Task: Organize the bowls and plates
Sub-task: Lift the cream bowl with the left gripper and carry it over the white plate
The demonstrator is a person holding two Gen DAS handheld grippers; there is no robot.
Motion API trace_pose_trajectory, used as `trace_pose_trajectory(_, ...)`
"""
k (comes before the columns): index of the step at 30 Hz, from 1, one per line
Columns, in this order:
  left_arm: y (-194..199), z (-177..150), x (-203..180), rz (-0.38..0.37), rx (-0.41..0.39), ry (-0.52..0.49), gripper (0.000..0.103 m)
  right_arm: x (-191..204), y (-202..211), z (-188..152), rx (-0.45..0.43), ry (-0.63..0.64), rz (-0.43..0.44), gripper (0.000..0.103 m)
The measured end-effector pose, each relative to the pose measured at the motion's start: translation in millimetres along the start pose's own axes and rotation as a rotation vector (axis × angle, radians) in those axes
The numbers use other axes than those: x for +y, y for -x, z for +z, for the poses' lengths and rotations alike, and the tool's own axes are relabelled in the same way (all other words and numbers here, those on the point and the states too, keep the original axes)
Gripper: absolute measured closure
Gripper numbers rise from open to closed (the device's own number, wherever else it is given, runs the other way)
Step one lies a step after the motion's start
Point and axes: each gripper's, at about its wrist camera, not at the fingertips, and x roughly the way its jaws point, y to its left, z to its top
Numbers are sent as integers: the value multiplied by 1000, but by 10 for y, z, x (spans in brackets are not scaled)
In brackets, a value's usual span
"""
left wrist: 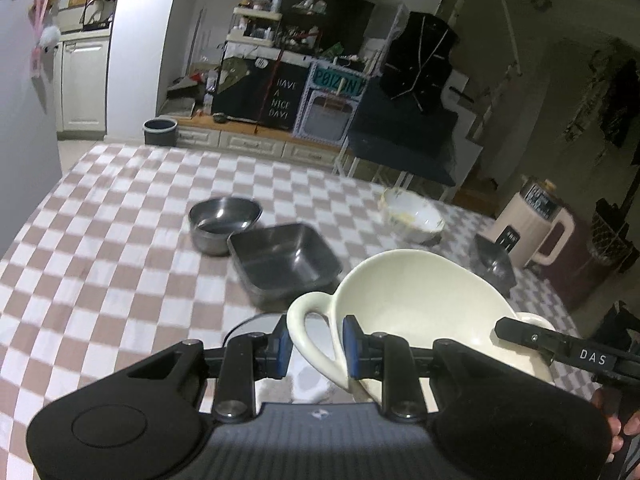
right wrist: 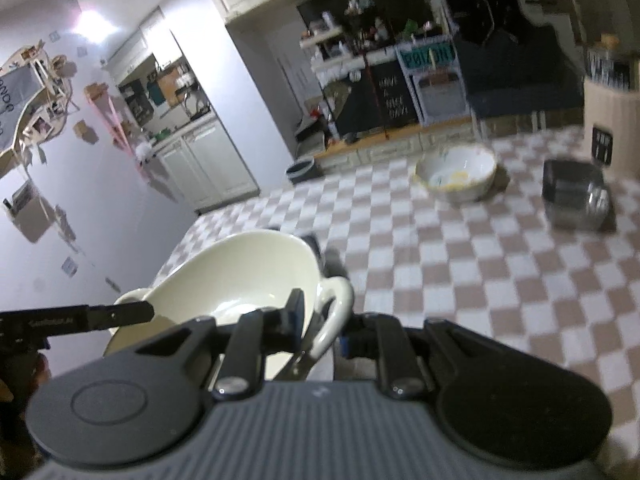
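Observation:
A cream bowl [left wrist: 416, 300] with two loop handles hangs above the checkered table [left wrist: 100, 240], carried between both grippers. My left gripper [left wrist: 316, 344] is shut on its left handle [left wrist: 308, 308], blue pads on either side of the loop. My right gripper [right wrist: 320, 330] is shut on the other handle [right wrist: 338, 300]; one of its fingers [left wrist: 540, 340] shows at the bowl's far rim in the left wrist view. Ahead stand a round steel bowl [left wrist: 224, 220] and a square steel dish [left wrist: 284, 256], touching. Farther right sit a white patterned bowl [right wrist: 456, 174] and a small dark square dish [right wrist: 576, 196].
A cream appliance [left wrist: 532, 228] stands at the table's right edge. Beyond the far edge are a dark bin [left wrist: 160, 131] on the floor, low cabinets and cluttered shelves. A white wall runs along the left side.

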Motion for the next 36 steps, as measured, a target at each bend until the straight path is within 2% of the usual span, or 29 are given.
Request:
trace_pose_trajectory(4,-54,-117,143,0,20,24,75,44,-46,-180,30,15,-7,83)
trace_pose_trajectory(13,-55,-144,238,5,16,38,76,62,-188,-265,59,2,-1,82)
trace_pose_trajectory(27,-358,-195,557,21,119,84,75,148,-487,-323,152,9,-29,83)
trace_pose_trajectory(36,-549,-216,777,19,144,105,74,245,-654,-367,193,26,-41,83)
